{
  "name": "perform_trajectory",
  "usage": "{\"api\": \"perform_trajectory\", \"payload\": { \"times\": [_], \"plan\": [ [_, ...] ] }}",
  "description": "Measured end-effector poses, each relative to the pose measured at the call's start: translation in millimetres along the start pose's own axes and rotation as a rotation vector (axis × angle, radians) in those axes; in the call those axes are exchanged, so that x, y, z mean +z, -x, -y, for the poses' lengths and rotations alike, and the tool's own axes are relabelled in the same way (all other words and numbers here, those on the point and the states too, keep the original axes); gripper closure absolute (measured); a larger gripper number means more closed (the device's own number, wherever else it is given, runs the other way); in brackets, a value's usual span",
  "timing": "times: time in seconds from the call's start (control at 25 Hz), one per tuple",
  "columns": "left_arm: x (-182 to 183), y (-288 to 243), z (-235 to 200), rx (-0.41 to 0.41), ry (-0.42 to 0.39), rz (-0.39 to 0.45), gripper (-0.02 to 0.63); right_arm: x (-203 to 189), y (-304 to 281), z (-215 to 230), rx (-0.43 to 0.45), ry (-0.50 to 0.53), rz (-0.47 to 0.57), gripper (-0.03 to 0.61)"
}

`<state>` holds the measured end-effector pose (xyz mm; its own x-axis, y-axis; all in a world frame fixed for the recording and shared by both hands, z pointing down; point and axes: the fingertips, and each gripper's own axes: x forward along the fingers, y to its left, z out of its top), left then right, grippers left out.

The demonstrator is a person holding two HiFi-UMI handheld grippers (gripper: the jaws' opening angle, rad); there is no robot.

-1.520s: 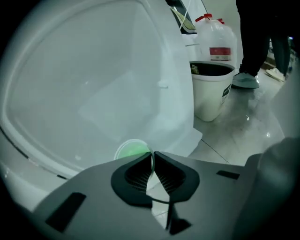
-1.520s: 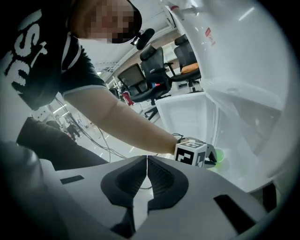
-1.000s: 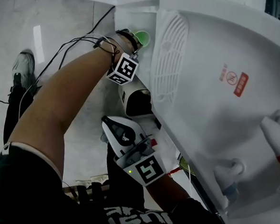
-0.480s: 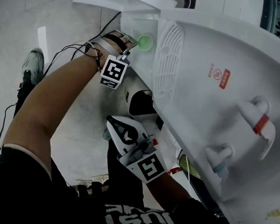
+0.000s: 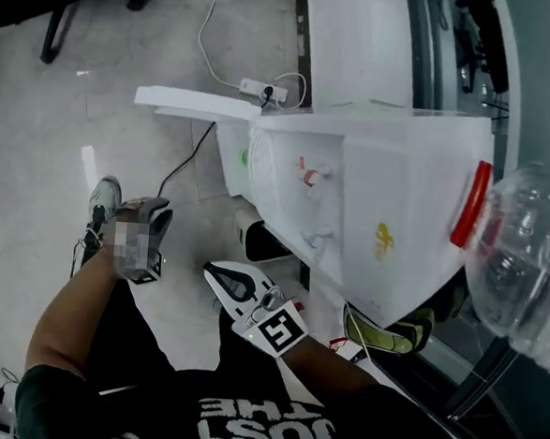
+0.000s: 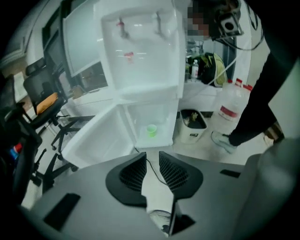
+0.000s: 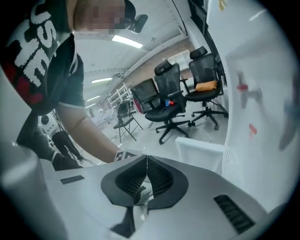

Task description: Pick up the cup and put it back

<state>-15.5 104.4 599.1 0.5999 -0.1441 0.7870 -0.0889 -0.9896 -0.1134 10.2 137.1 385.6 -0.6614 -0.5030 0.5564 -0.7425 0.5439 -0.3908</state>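
Note:
A small green cup [image 6: 151, 131] stands inside the open lower cabinet of the white water dispenser [image 6: 140, 56]; in the head view the green cup [image 5: 245, 157] shows only as a speck. My left gripper [image 6: 152, 157] is well back from it and points at it. Its jaws are closing with a narrow gap and nothing between them. In the head view the left gripper [image 5: 158, 217] is low at the left, blurred. My right gripper [image 5: 217, 274] hangs near the person's body, away from the dispenser [image 5: 389, 194]; in its own view the right gripper [image 7: 146, 157] is shut and empty.
The cabinet door [image 6: 93, 140] swings open to the left. A small bin [image 6: 191, 125] sits on the floor beside the dispenser, with water bottles [image 6: 228, 110] further right. A large bottle [image 5: 521, 259] is at the head view's right edge. Office chairs [image 7: 168, 98] stand behind.
My left gripper has drawn back from the green cup in the cabinet, down and to the left, leaving the cup there. The head view has pulled back from the dispenser.

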Motion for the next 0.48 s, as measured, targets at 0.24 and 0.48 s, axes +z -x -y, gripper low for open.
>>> {"api": "perform_trajectory", "payload": {
  "times": [0.24,0.48],
  "plan": [
    [104,153,-25,0.083,0.178,0.152,0.583,121,78,-32,-0.048,0.109,0.128,0.545],
    [234,296,-79,0.148,0.266,0.385,0.606,232,189,-55,-0.131,0.193,0.292,0.545]
  ]
}}
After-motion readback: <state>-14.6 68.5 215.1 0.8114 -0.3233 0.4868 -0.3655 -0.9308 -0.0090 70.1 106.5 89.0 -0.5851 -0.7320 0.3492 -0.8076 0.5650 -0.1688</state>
